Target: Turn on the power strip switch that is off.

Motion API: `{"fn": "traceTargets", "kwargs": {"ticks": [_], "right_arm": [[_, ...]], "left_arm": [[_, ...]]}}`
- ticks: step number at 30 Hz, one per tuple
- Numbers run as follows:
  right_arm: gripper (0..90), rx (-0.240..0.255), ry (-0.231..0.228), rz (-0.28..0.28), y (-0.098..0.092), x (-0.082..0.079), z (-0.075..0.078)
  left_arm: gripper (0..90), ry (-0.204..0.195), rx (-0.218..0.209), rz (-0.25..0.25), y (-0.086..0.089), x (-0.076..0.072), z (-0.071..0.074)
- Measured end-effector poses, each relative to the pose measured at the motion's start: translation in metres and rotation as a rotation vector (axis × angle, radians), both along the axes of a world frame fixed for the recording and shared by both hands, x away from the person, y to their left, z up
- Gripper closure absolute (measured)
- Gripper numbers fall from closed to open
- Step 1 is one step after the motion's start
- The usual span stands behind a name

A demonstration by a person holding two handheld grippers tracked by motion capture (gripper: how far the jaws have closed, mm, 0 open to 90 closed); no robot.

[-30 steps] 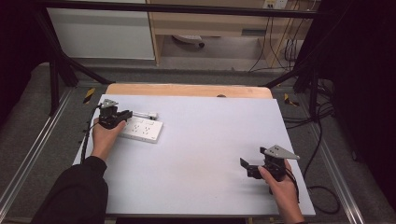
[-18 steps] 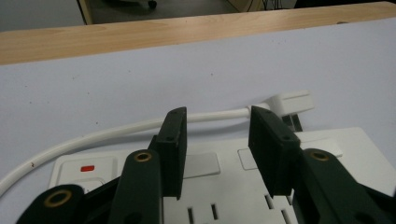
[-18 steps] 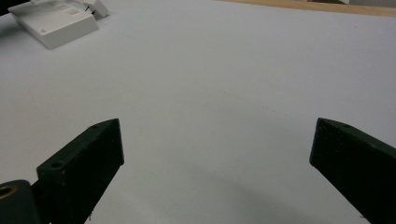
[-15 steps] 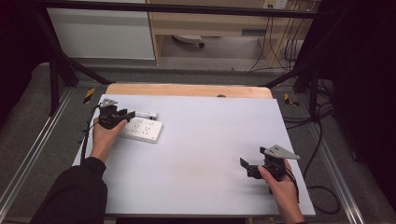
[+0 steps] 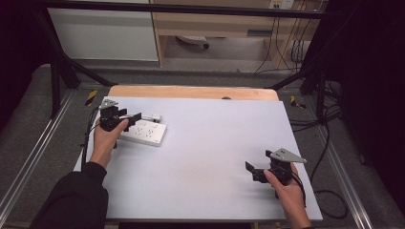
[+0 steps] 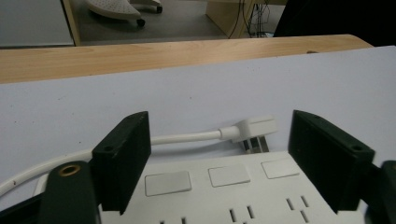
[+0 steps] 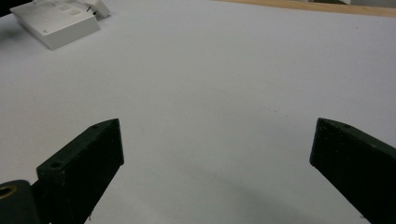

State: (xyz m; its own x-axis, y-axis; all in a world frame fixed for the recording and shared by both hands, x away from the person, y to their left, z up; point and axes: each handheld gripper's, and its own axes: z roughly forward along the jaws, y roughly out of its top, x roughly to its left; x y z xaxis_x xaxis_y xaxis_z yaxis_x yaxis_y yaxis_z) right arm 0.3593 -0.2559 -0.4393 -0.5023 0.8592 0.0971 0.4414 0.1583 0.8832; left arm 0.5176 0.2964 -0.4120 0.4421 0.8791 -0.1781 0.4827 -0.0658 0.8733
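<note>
While the left tongs [image 5: 128, 117] sit over the near-left end of the white plastic power strip [image 5: 144, 133] with jaws spread wide on either side of it, little has altered from a second ago: the hand [image 5: 106, 138] has crept a touch nearer the strip, and the strip itself lies where it lay, flat on the left part of the worktop. In the left gripper view the jaws straddle the strip's top face without pinching it, and its white cord [image 6: 187, 138] bends round behind to a white plug [image 6: 254, 127] lying just beyond the far edge. That reads as a grasp being lined up, not yet made. The right tongs [image 5: 258, 172] rest released near the right front corner, well apart from the strip, nothing between their jaws. A pale grey-white sheet [image 5: 219, 143] covers the worktop, with a light wooden strip [image 5: 191, 92] bare along its far edge. Beyond lie a dim floor, pale cabinets, black frame struts and trailing cables.
</note>
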Motion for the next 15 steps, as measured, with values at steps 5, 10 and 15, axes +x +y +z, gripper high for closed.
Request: {"fn": "traceTargets", "kwargs": {"ticks": [5,10,15], "right_arm": [[3.3,0.002,0.0,0.0,0.0,0.0,0.0],[3.3,0.004,-0.001,0.002,0.0,0.0,0.001],[3.3,0.004,0.0,0.004,0.001,0.0,0.001]], "left_arm": [[14.2,-0.014,-0.029,-0.01,-0.001,-0.009,0.006],[13.1,-0.021,-0.055,-0.036,0.001,-0.02,0.01],[14.0,-0.039,-0.043,-0.041,0.001,-0.036,0.014]]}}
